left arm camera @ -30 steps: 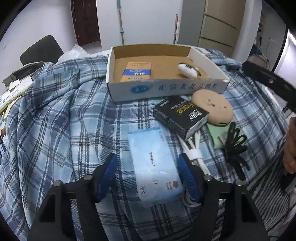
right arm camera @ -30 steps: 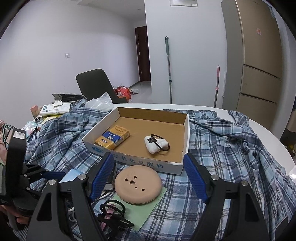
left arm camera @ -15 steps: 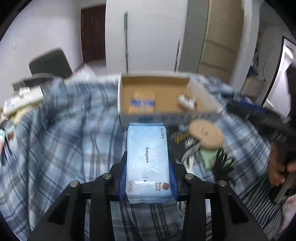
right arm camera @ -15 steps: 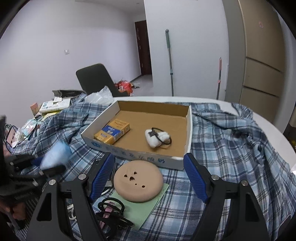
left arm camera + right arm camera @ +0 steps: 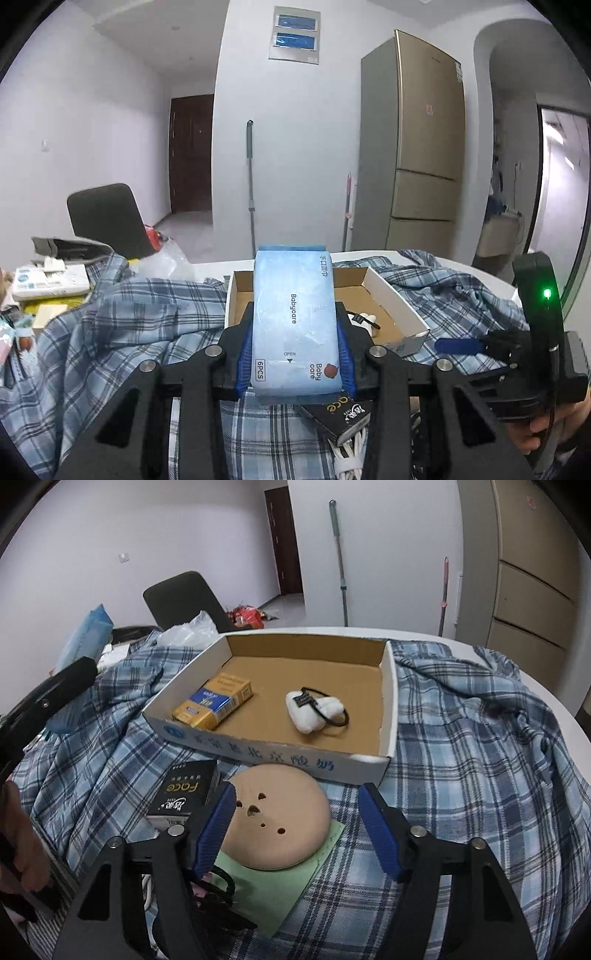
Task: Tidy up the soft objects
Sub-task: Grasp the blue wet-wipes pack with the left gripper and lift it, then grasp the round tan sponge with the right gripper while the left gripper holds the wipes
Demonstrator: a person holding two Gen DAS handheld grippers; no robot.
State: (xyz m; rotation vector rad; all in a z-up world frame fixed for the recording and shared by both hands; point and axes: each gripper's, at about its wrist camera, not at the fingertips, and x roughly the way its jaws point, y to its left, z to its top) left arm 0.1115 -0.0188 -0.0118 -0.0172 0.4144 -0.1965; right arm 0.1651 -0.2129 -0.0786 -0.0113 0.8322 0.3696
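Your left gripper (image 5: 295, 354) clamps the pale blue Babycare wipes pack (image 5: 294, 325), now lifted off the plaid cloth (image 5: 110, 332) and held before the cardboard box (image 5: 388, 701). Your right gripper (image 5: 299, 830) gapes wide around the tan round pad (image 5: 280, 823), lower than before.

Soft, even indoor light, both views sharp.
Fisheye bends walls and darkens corners; a green indicator light (image 5: 546, 294) glows at right; shadows under the fingers (image 5: 216, 823) stay faint, no glare.
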